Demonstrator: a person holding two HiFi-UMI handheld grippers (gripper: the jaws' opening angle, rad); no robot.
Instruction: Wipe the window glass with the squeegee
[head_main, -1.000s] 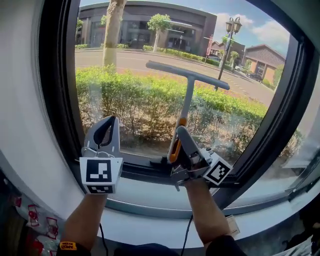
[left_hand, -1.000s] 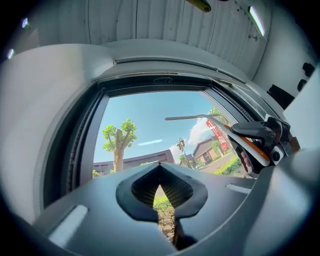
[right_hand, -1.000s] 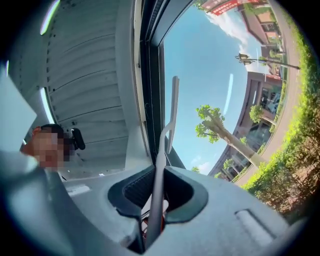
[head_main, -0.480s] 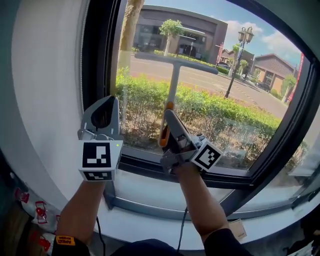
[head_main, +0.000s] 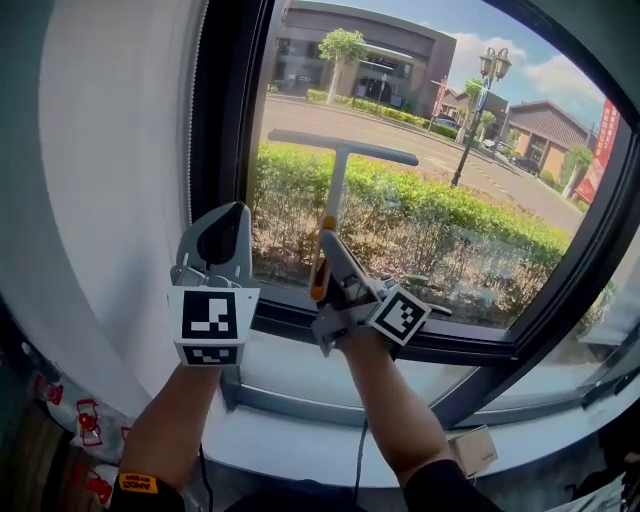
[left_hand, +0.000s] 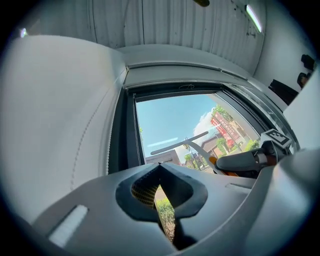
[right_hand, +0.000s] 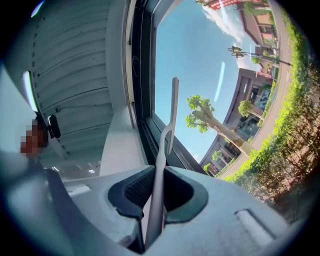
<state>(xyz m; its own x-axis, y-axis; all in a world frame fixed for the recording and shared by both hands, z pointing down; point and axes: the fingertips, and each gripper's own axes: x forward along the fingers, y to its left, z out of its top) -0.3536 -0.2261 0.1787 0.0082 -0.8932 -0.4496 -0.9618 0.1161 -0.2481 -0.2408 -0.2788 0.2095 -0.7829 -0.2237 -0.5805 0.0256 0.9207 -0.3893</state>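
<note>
My right gripper (head_main: 325, 262) is shut on the shaft of a grey T-shaped squeegee (head_main: 335, 190) just above its orange grip. The blade (head_main: 343, 146) lies level against the window glass (head_main: 460, 190), its left end close to the black left frame (head_main: 225, 120). The right gripper view looks along the shaft (right_hand: 161, 165), which runs up between the jaws (right_hand: 154, 202) to the blade (right_hand: 173, 112). My left gripper (head_main: 222, 240) is shut and holds nothing, low by the left frame. In the left gripper view its jaws (left_hand: 160, 170) meet, with the squeegee (left_hand: 180, 143) beyond.
A white sill (head_main: 300, 385) runs below the black lower frame (head_main: 470, 345). A white wall (head_main: 110, 200) stands to the left of the window. A small card-like object (head_main: 472, 450) lies at the sill's lower right. Outside are a hedge, a road and buildings.
The right gripper has carried the squeegee leftward across the glass, so the blade's left end now sits near the left frame. The left gripper stays shut by that frame.
</note>
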